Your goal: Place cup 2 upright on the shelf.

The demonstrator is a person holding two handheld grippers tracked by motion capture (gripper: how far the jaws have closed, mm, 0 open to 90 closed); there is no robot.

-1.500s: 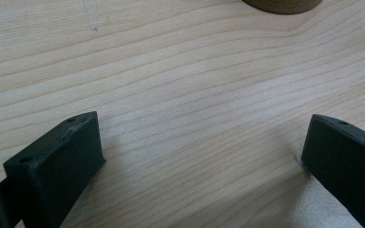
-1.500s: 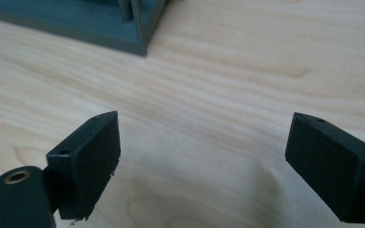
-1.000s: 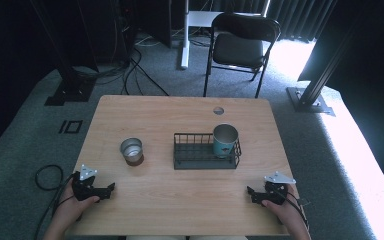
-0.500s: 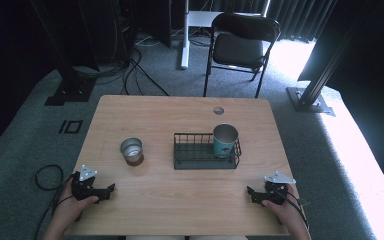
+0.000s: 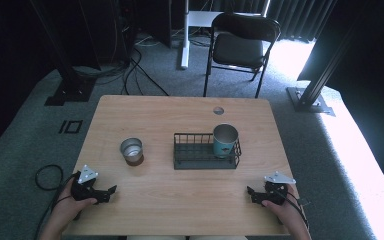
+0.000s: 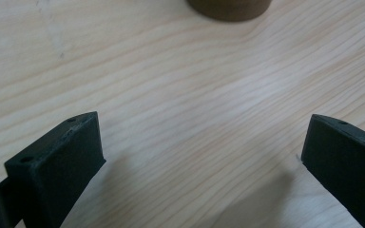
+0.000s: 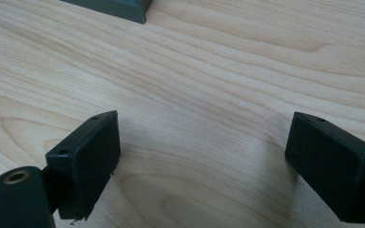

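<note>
The left gripper (image 5: 109, 190) is held low over the wooden table (image 5: 180, 210), near the front edge. Its jaws are spread wide and nothing is held between them. The right gripper (image 5: 250, 192) is held the same way, with its jaws wide apart and only bare wood seen between them.

Nothing is seen to have changed since the earlier pictures: both grippers are kept in the same spots, and the cups and the rack are left where they were.

A small metal cup (image 5: 131, 150) is stood upright on the table, to the left of the wire rack (image 5: 195, 155). It is found ahead of the left gripper and well apart from it, and its brown bottom (image 6: 229, 6) is seen at the top of the left gripper view. What is inside it cannot be told.

A taller teal cup (image 5: 225, 140) is stood upright inside the rack, at the right end. The rest of the rack is left bare. The rack is placed ahead of the right gripper and to its left, and one corner of it (image 7: 119, 8) is seen at the top of the right gripper view.
</note>
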